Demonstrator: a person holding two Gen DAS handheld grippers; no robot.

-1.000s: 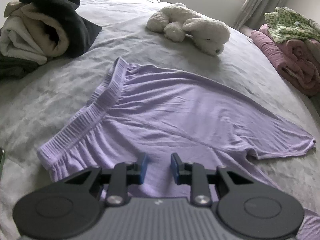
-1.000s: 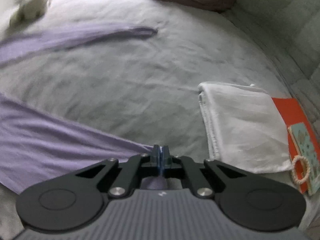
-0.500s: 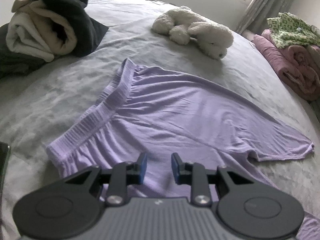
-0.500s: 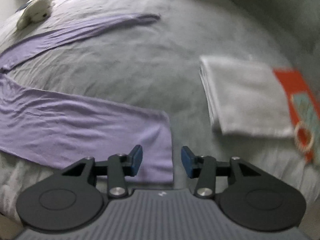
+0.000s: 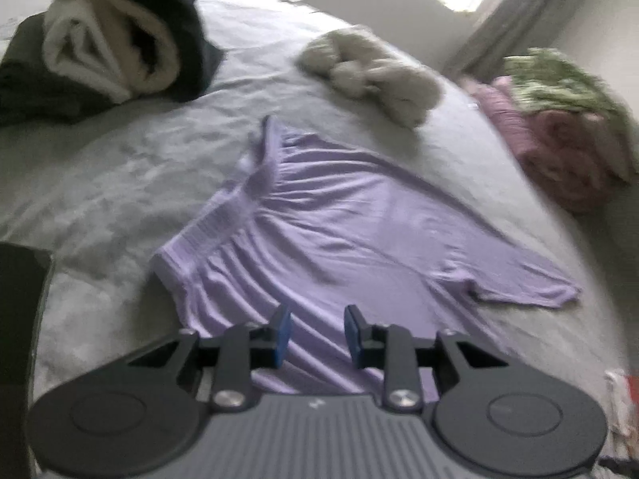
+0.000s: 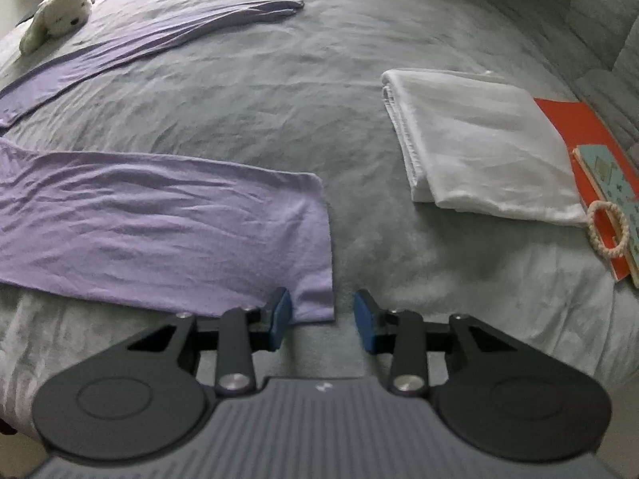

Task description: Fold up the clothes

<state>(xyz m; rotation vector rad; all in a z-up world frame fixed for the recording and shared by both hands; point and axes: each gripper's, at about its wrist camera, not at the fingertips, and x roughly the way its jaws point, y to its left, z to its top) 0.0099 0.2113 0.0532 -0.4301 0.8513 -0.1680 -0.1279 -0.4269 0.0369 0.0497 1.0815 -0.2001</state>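
- The bed, under a grey cover, carries everything; the lilac trousers lie spread flat across it, waistband toward the piled laundry, the two legs running apart.
- The near trouser leg ends in a square hem just ahead of the right gripper; the far leg stretches toward the plush toy.
- A folded white cloth sits well clear to the right, so it should not catch.
- Right gripper: spread, nothing pinched; its jaws opened wide and have just been narrowing a little, with the hem corner lying below the gap.
- Left gripper: spread, empty, hovering over the seat of the trousers.
- Judgement: the next fold likely brings one leg over the other. Pinch hem and waistband edge together, lift low, keep the cloth taut and match the edges before letting go.
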